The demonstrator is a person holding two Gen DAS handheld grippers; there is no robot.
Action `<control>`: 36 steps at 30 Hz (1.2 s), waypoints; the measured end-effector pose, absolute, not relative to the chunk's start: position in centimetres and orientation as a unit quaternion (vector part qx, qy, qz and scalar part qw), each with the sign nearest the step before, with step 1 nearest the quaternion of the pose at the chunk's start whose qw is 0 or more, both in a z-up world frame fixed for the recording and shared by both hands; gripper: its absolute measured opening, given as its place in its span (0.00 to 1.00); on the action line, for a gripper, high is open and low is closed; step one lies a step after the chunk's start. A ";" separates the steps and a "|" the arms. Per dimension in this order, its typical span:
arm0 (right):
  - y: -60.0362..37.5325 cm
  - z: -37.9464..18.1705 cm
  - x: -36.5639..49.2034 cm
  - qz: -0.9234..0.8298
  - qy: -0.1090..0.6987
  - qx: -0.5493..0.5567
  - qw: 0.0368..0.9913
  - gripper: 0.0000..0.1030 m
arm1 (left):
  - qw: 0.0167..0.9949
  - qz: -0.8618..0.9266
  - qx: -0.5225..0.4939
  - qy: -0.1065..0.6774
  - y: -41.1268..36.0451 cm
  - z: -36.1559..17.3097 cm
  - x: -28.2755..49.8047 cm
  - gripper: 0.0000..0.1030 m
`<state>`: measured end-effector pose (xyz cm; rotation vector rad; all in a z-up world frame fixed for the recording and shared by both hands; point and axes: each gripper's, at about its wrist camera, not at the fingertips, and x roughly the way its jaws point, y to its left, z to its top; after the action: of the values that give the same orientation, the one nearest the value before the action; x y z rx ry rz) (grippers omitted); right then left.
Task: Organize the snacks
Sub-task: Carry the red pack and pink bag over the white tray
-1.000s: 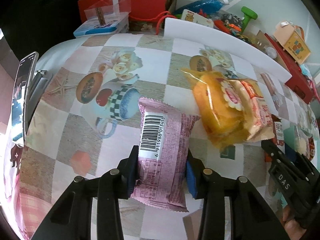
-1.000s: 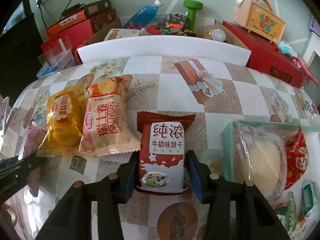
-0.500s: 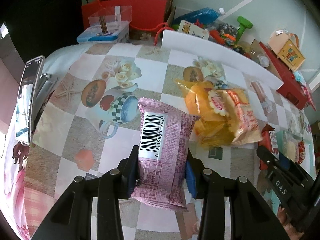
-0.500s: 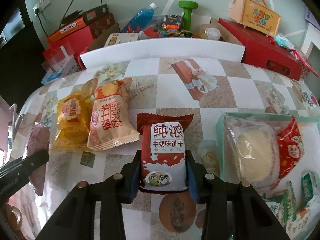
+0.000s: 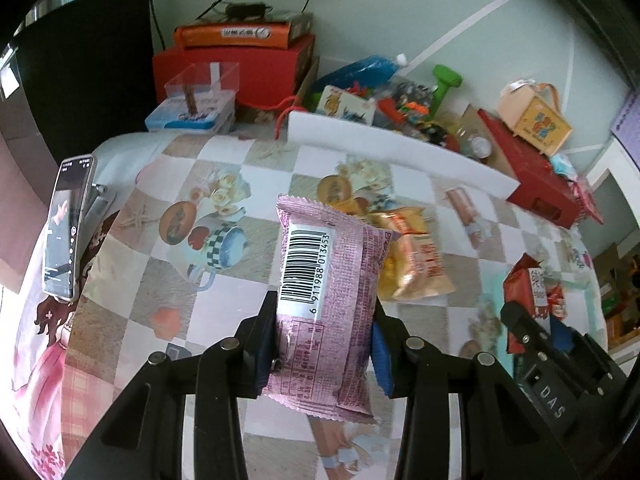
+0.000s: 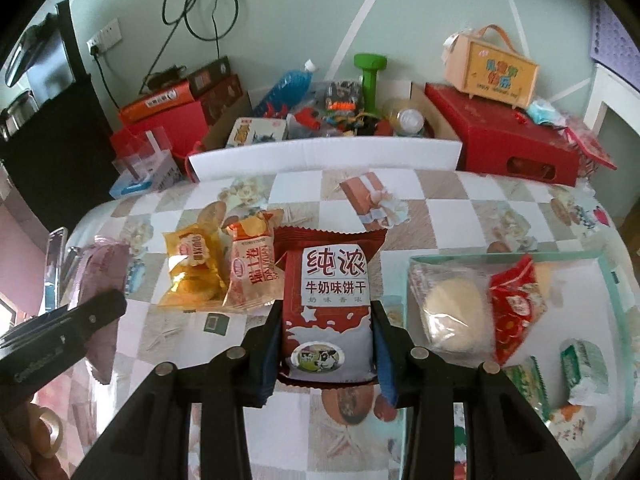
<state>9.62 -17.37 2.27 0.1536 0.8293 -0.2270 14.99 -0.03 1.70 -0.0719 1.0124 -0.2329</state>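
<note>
Two snack packets (image 6: pixel 224 270) lie side by side on the table (image 6: pixel 460 216), left of the tray (image 6: pixel 612 280).

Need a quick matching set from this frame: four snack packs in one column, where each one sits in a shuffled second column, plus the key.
Things:
1. pink barcode pack
2. red milk-biscuit pack
3. orange-yellow pack
4. clear-wrapped bun

Places:
A. inside the teal tray
B. clamped in the left tongs
C. lying on the tablecloth, beside the peach swiss-roll pack
D. clamped in the right tongs

Pairs: 1-B, 2-D, 3-C, 4-A
</note>
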 end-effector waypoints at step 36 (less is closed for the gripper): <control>-31.6 4.8 -1.1 -0.238 0.350 0.203 0.883 0.41 | 0.862 -0.236 0.044 0.447 -11.6 4.8 9.7 0.41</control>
<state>-1.10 -31.62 4.84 0.4221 0.7277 -0.4963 9.67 -11.62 4.82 0.0921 0.9376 -0.4951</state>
